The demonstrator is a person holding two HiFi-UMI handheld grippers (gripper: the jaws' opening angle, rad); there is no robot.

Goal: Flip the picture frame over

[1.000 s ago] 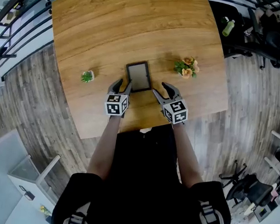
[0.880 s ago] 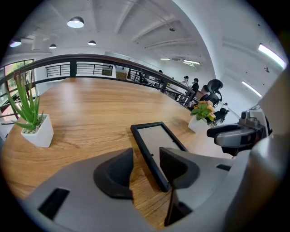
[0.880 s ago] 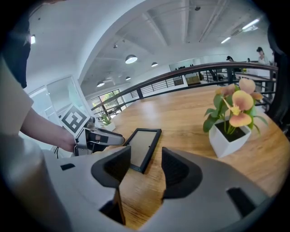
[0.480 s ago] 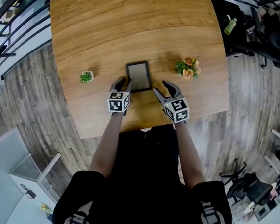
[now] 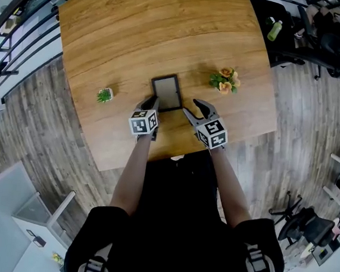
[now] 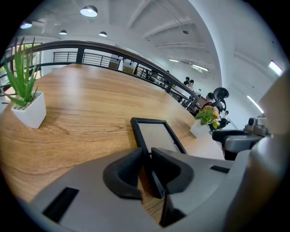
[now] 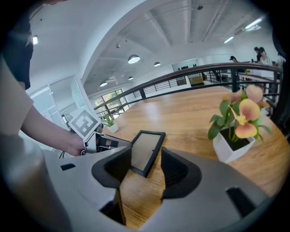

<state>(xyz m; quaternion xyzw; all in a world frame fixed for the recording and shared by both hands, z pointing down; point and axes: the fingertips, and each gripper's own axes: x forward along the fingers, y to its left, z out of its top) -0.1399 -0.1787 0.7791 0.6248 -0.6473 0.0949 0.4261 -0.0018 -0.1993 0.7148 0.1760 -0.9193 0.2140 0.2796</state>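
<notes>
The black picture frame (image 5: pixel 167 92) lies flat on the wooden table (image 5: pixel 138 33), straight ahead of me. My left gripper (image 5: pixel 148 104) is at the frame's near left corner. In the left gripper view its jaws have just been closing and now pinch the frame's (image 6: pixel 158 133) left border between the pads (image 6: pixel 122 170). My right gripper (image 5: pixel 195 108) hovers just right of the frame's near right corner, its jaws wide apart. In the right gripper view the frame (image 7: pixel 146 147) lies beyond the open gripper (image 7: pixel 145 159), with only bare wood between the fingers.
A small green plant in a white pot (image 5: pixel 105 93) stands left of the frame. A pot of orange flowers (image 5: pixel 225 81) stands to the right, close to the right gripper. The table's near edge (image 5: pixel 174 154) runs just behind both grippers.
The left gripper's jaws have closed from wide apart onto the frame's left border, and that gripper has rolled slightly. The right gripper has stayed put and open.
</notes>
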